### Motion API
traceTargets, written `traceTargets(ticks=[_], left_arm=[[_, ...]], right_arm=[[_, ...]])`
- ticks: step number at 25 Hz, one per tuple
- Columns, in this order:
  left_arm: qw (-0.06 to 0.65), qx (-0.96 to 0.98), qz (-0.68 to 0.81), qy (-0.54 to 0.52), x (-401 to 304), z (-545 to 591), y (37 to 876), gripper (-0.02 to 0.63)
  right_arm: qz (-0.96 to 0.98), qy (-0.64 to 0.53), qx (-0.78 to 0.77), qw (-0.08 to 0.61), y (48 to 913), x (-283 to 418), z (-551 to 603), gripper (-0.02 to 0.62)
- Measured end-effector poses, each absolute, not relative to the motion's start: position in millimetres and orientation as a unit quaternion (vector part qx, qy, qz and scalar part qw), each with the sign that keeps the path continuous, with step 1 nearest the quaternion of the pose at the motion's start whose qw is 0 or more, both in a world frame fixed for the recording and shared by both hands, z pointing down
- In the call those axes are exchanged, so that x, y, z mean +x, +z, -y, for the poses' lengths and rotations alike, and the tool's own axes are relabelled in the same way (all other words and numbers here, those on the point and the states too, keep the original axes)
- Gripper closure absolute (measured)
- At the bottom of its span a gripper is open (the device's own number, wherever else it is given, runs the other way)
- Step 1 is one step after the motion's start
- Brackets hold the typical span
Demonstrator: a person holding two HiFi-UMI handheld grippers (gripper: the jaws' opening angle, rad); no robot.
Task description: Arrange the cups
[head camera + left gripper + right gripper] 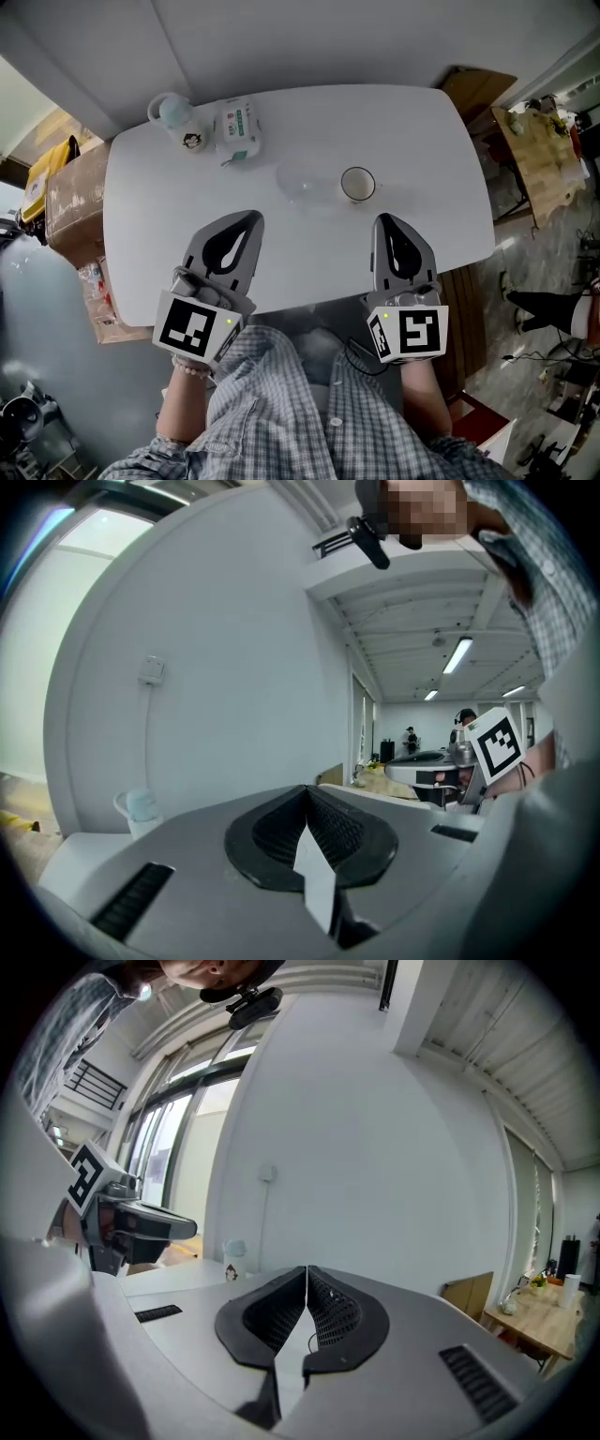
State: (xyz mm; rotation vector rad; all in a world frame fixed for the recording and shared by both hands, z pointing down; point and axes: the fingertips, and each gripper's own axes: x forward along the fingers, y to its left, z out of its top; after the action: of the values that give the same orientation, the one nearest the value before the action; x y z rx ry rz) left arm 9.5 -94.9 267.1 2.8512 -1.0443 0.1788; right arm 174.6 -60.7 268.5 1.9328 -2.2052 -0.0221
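Observation:
On the white table a small white cup stands right of centre, with a clear glass cup just left of it. A lidded pale mug with a cartoon print stands at the far left corner and also shows as the mug and the mug. My left gripper hovers over the near edge, shut and empty, its jaws meeting at the tip. My right gripper is level with it, a short way nearer than the white cup, also shut and empty.
A tissue pack lies beside the mug. A cardboard box stands left of the table. A wooden table with small items stands to the right, and a person's leg shows beyond the right edge. A white wall runs behind the table.

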Motion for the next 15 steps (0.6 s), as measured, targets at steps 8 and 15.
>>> traceTargets(ticks=[8,15], left_arm=[[0.060,0.917,0.384,0.094,18.1,96.7,291.2,0.595],[0.093,0.914,0.382,0.101,30.2,103.3,319.7,0.595]], right_arm=[[0.756,-0.020,0.641,0.131,288.2,219.2,81.7,0.572],[0.756,-0.032,0.625,0.195,322.7,244.9,101.1,0.571]])
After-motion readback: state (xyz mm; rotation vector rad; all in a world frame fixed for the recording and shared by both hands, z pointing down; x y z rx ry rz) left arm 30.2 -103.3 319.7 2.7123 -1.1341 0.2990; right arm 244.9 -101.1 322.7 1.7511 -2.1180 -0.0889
